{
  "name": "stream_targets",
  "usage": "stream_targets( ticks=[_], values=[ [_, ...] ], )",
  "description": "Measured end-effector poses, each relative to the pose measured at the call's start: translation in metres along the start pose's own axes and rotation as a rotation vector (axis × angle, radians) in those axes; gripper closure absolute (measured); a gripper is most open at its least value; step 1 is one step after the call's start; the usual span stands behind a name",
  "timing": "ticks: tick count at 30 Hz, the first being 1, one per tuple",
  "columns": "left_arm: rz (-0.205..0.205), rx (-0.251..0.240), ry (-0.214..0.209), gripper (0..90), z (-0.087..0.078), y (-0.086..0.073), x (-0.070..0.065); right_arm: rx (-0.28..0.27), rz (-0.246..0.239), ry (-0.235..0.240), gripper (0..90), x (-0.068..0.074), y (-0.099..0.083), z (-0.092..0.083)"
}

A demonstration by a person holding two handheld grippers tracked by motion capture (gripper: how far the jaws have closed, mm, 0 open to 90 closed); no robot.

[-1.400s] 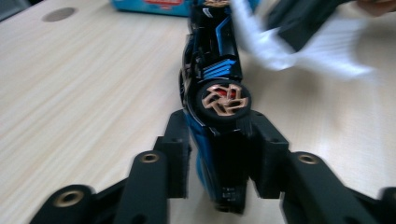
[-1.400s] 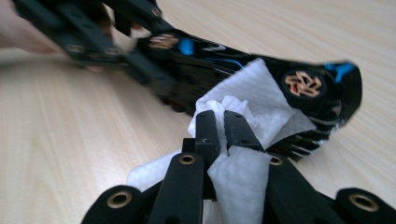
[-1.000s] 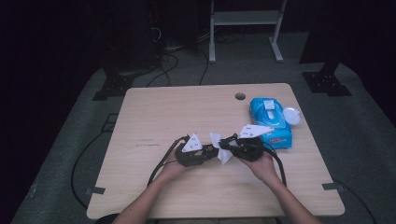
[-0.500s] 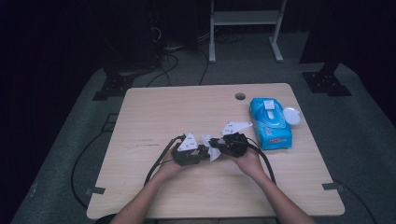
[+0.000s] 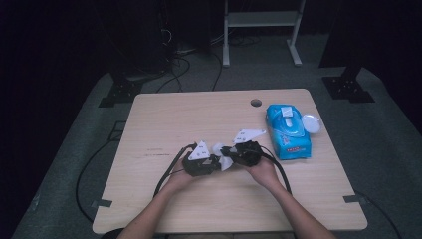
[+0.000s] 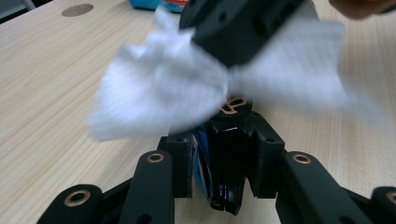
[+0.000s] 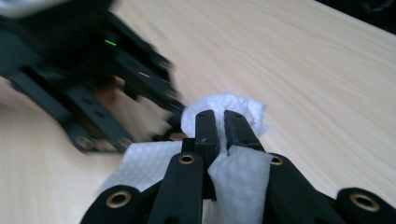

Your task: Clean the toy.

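High view: both grippers are met over the desk (image 5: 164, 119) middle, a white wipe (image 5: 222, 158) between them, the blue pack (image 5: 287, 130) (lid open) nearby. Left gripper view: a dark object (image 6: 227, 170) is clamped by the left gripper (image 6: 224, 163). Right gripper view: the wipe (image 7: 233, 177) is pinched by the right gripper (image 7: 220, 126).

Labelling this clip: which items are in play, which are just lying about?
In play:
white wipe, pinched by right gripper
dark object, clamped in left gripper

Lying about:
blue wipes pack
white lid
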State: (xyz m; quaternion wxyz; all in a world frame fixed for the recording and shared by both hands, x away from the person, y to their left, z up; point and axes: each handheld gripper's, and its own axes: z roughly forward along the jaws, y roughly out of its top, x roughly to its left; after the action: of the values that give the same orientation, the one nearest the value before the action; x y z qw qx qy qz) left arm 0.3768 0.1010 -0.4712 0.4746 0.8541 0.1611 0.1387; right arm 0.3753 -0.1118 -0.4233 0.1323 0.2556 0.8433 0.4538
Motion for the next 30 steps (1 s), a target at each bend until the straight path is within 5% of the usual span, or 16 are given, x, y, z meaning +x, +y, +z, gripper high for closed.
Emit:
stream_targets(
  ticks=[3,7,15,24,30],
  values=[
    [0.007,0.004,0.001,66.4,0.000,0.000,0.001,0.019,-0.004,-0.086,83.6,-0.015,-0.008,-0.013],
    [0.002,0.003,-0.003,66.3,0.001,0.001,0.002,-0.004,0.094,-0.085,83.5,-0.031,-0.016,-0.024],
    [-0.001,0.008,-0.004,66.3,-0.001,0.000,0.002,-0.019,0.023,-0.001,83.4,0.000,-0.004,-0.001],
    [0.007,0.011,-0.001,66.3,-0.001,0.001,0.003,0.006,0.042,-0.087,83.5,-0.024,-0.013,-0.019],
    [0.002,0.007,-0.001,66.1,0.000,0.000,0.002,-0.006,0.033,-0.040,83.4,-0.011,-0.009,-0.009]
  ],
)
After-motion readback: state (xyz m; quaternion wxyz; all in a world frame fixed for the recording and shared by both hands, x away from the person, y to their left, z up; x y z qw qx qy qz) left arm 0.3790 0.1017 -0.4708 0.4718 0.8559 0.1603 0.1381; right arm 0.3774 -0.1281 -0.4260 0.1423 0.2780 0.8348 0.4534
